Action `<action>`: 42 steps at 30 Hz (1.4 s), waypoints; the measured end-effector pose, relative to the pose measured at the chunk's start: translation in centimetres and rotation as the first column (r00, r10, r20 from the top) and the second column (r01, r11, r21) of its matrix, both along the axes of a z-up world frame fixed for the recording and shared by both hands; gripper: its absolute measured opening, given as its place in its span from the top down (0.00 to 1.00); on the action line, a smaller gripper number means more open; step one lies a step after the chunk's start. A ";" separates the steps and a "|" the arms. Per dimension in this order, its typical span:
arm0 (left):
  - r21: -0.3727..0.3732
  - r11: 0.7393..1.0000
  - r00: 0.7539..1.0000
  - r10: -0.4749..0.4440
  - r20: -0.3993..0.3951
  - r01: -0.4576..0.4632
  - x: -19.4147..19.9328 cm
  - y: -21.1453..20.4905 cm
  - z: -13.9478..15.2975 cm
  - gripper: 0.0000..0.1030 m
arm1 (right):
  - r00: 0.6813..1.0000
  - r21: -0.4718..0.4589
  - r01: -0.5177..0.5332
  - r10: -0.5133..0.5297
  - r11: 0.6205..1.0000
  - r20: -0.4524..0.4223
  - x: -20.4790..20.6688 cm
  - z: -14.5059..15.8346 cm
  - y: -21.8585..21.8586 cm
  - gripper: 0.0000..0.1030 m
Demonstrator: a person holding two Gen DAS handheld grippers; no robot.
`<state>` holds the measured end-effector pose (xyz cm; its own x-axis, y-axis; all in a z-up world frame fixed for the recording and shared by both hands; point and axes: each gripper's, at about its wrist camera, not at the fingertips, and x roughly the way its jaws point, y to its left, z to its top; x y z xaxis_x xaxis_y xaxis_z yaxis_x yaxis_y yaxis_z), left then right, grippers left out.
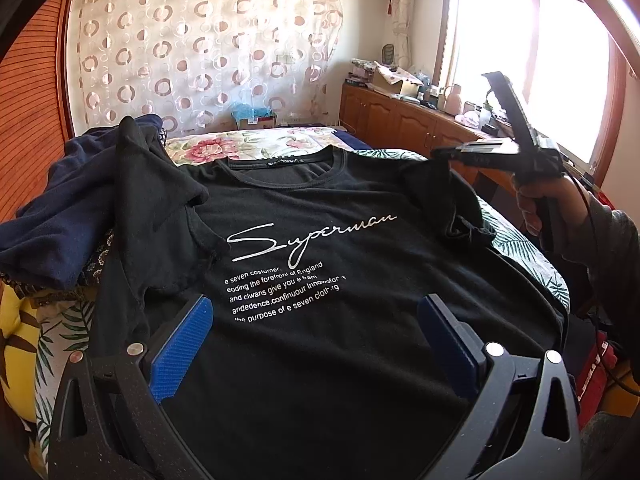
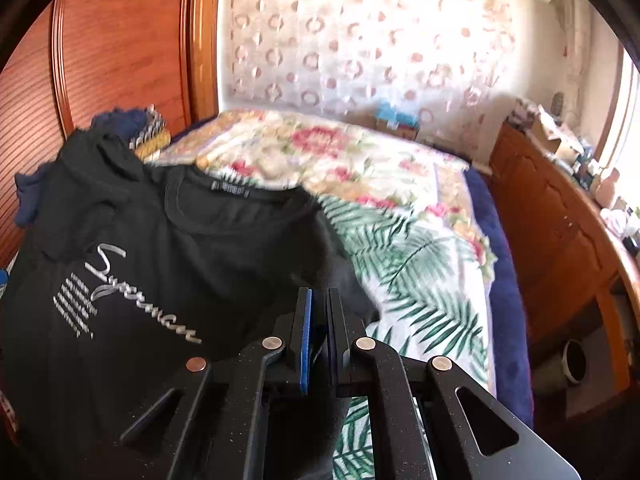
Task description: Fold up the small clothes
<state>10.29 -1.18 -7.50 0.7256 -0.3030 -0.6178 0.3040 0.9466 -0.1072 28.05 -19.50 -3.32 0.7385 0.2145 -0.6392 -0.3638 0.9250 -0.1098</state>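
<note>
Black cotton fills most of both views: a T-shirt (image 1: 320, 240) lies face up on a bed (image 1: 256, 146) covered with a floral and palm-leaf spread, its white script print and lines of small text turned upward and its neckline toward the far end of the bed. Its sleeve on the left side of the left wrist view is folded inward over the chest. The left tongs (image 1: 316, 332) hover low over the hem end of the shirt, the two blue pads set wide apart with the printed text between and just beyond them; nothing is pinched, and whether the pads brush the fabric cannot be told. The right tongs (image 2: 319, 320) are at the shirt's other sleeve, near the edge over the palm-leaf cover, their pads drawn together on a bit of the black cloth there, which rises slightly toward them. In the left wrist view the right tongs appear at the shirt's far right shoulder, held by a hand (image 1: 536, 208) in a dark sleeve. A heap of navy clothes (image 1: 60, 208) sits just beside the shirt on its left. A wooden cabinet (image 1: 400, 120) runs along the window wall, well apart from the shirt.
</note>
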 end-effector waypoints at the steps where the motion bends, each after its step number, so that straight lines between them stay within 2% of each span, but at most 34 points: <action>1: 0.000 1.000 1.000 -0.001 0.000 0.001 0.0 0.0 0.0 0.00 | 1.000 0.017 0.006 -0.007 1.000 0.023 -0.3 0.5 -0.3 0.94; 4: 0.001 1.000 1.000 -0.006 0.000 0.006 0.0 -0.1 0.0 0.00 | 0.997 0.068 0.000 -0.005 0.998 0.072 -1.7 2.0 -0.5 0.94; 6: 0.000 1.000 1.000 -0.008 -0.002 0.008 0.1 -0.2 0.1 0.00 | 0.998 0.114 -0.030 0.024 0.993 0.053 -2.1 2.5 -0.4 0.94; 8: 0.002 1.000 1.000 -0.013 0.001 0.013 0.0 -0.3 0.1 0.00 | 0.999 0.110 -0.040 0.037 0.993 0.025 -2.5 2.5 0.1 0.92; 9: 0.003 1.000 1.000 -0.013 0.001 0.013 -0.1 -0.4 0.2 0.00 | 0.999 0.104 -0.035 0.034 0.994 0.013 -2.8 2.2 0.2 0.86; 11: 0.000 1.000 1.000 -0.018 0.001 0.018 -0.1 -0.4 0.2 0.00 | 0.999 0.109 -0.031 0.032 0.994 -0.013 -3.8 1.4 0.3 0.58; 15: 0.001 1.000 1.000 -0.027 0.000 0.027 -0.3 -0.7 0.2 0.00 | 0.994 0.143 -0.021 0.036 0.989 -0.107 -4.9 -1.3 -0.1 0.55; 19: 0.000 0.999 0.999 -0.032 -0.001 0.032 -0.3 -0.8 0.2 0.00 | 0.972 0.174 0.016 0.026 0.985 -0.234 -4.7 -4.4 -0.6 0.55; 22: -0.001 0.999 0.999 -0.032 -0.004 0.032 -0.2 -0.8 0.2 0.00 | 0.963 0.194 0.049 0.005 0.980 -0.268 -3.1 -5.5 -0.8 0.55; 25: 0.006 1.000 1.000 -0.030 -0.003 0.030 -0.2 -0.8 0.2 0.00 | 0.965 0.193 0.076 -0.024 0.978 -0.260 -1.4 -5.6 -0.3 0.56; 26: 0.010 1.000 1.000 -0.027 -0.003 0.027 -0.2 -0.7 0.2 0.00 | 0.966 0.179 0.083 -0.035 0.980 -0.255 -0.9 -5.5 0.1 0.73; 27: 0.011 1.000 1.000 -0.026 -0.001 0.026 -0.2 -0.6 0.2 0.00 | 0.969 0.182 0.077 -0.030 0.980 -0.247 -0.2 -5.4 0.7 0.84; 28: 0.011 1.000 1.000 -0.024 -0.001 0.024 -0.3 -0.5 0.2 0.00 | 0.971 0.193 0.054 -0.007 0.980 -0.237 0.1 -5.3 0.9 0.94; 33: 0.003 1.000 1.000 -0.003 -0.002 0.003 -0.2 0.3 0.2 0.00 | 0.980 0.223 -0.078 0.115 0.972 -0.160 -0.8 -3.4 4.5 0.94; 36: -0.002 1.000 1.000 0.005 0.001 -0.005 -0.2 0.7 0.3 0.00 | 0.958 0.233 -0.202 0.242 0.951 -0.157 -2.0 -2.8 6.9 0.94; 37: -0.002 1.000 1.000 0.007 0.002 -0.007 -0.2 0.7 0.3 0.00 | 0.959 0.216 -0.210 0.244 0.954 -0.144 -2.3 -2.6 7.3 0.87; 38: -0.002 1.000 1.000 0.008 0.004 -0.008 -0.2 0.9 0.4 0.00 | 0.959 0.212 -0.217 0.248 0.953 -0.137 -2.4 -2.4 7.4 0.72; 40: -0.002 1.000 1.000 0.011 0.006 -0.011 -0.2 1.0 0.4 0.00 | 0.959 0.203 -0.223 0.252 0.953 -0.131 -2.6 -2.1 7.2 0.56; 42: -0.006 1.000 1.000 0.014 0.006 -0.014 -0.1 1.1 0.4 0.00 | 0.964 0.187 -0.212 0.237 0.959 -0.121 -3.2 -1.6 6.0 0.55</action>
<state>10.19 -0.07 -7.08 0.7336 -0.2967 -0.6113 0.2916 0.9501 -0.1112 24.89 -13.48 -4.92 0.5638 0.4792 -0.6727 -0.5647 0.8180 0.1095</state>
